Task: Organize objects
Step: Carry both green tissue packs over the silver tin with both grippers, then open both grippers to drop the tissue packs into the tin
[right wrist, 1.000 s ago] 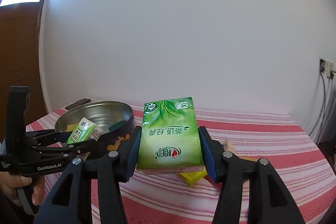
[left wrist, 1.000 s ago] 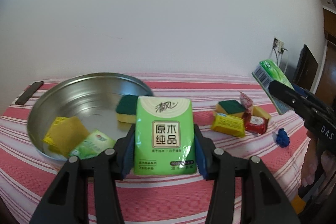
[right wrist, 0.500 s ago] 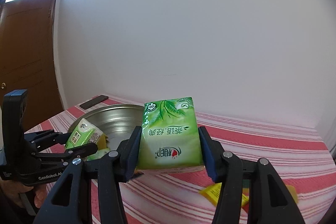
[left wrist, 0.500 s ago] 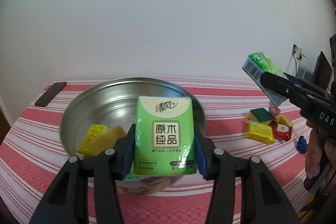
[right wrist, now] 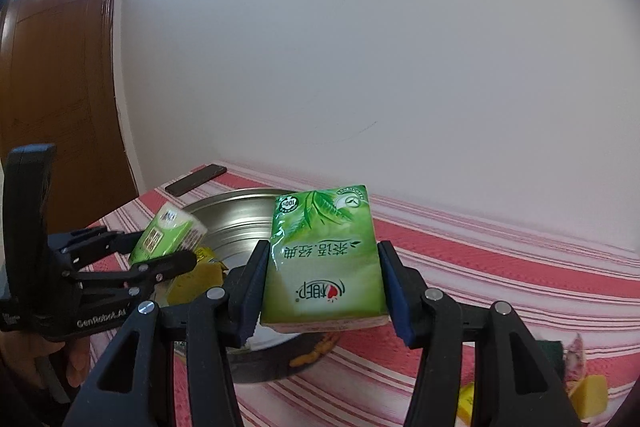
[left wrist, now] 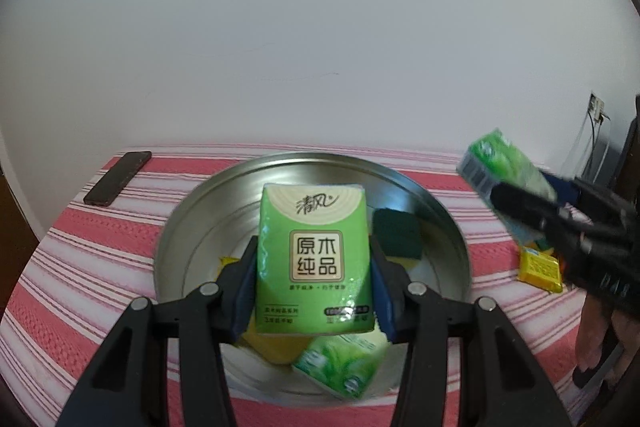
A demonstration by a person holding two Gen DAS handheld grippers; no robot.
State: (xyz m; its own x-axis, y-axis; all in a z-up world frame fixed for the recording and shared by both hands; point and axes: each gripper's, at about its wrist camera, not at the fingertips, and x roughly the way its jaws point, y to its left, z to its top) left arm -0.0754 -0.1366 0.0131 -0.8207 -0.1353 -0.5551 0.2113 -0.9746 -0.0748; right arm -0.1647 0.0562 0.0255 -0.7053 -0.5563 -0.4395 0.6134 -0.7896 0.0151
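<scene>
Both packs have travelled over the steel basin (left wrist: 188,211): the left gripper (left wrist: 314,267) clenches a light-green tissue pack (left wrist: 314,259) above its middle; the right gripper (right wrist: 322,291) clamps a leaf-printed tissue pack (right wrist: 324,259) above its rim, over the striped counter (right wrist: 500,267).

Two green plastic tissue packs held above the round steel basin (left wrist: 440,219)

The pale-green pack (left wrist: 315,259) stands upright over the basin's middle; the leaf-printed pack (right wrist: 325,259) hangs near its right rim.

A dark phone (left wrist: 118,177) lies on the striped tablecloth (left wrist: 80,267).
</scene>
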